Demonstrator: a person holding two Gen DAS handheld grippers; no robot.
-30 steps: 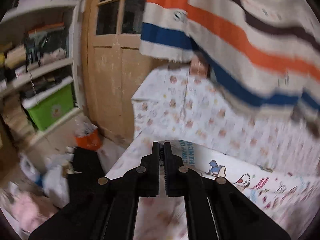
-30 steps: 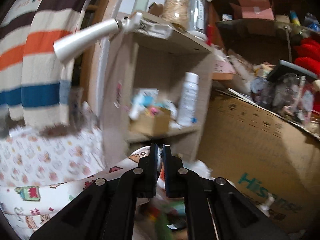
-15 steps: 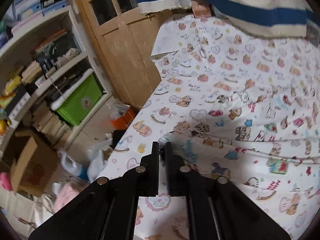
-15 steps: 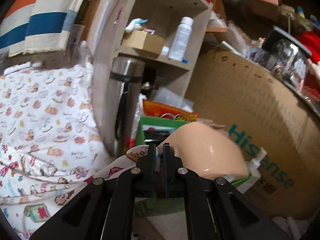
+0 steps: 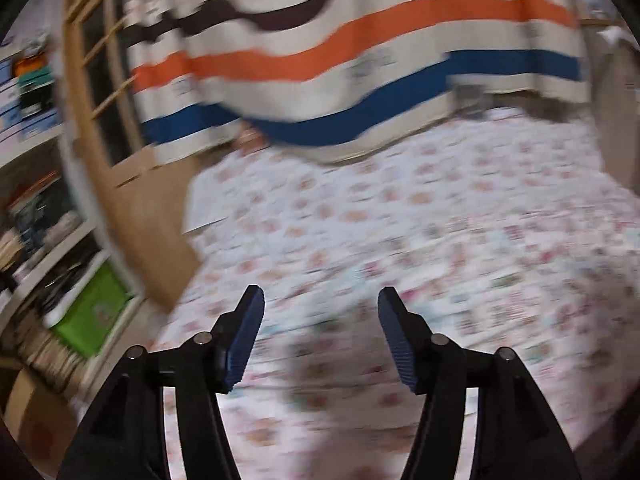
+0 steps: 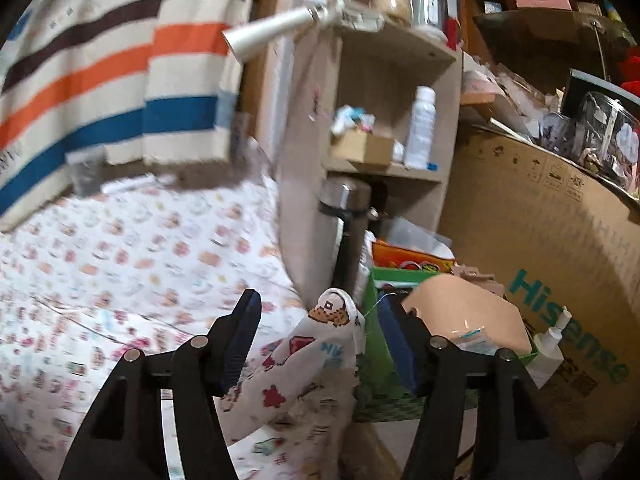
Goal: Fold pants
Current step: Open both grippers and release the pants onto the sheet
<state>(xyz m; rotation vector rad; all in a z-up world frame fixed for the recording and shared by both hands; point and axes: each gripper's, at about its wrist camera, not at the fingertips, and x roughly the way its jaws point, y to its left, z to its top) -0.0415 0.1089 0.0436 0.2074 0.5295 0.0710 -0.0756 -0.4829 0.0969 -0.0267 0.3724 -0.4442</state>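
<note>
**A:** so what are we seeing off the right cam?

**B:** our right hand-held gripper (image 6: 320, 312) has just been opening, jaws apart now. A bunched corner of the printed pants (image 6: 316, 356) stands up between them, and we can't see either pad pressing it.

**A:** and around it?

**B:** patterned bed sheet (image 6: 132, 248) on the left, striped blanket (image 6: 120, 80) hanging above it, wooden shelf (image 6: 384, 168) behind, big cardboard box (image 6: 532, 240) on the right.

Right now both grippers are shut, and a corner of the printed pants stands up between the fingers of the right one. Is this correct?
Not quite: both are open. The left gripper shows it in the left wrist view, the right gripper in the right wrist view, where the pants corner stands unpressed between the fingers.
</note>
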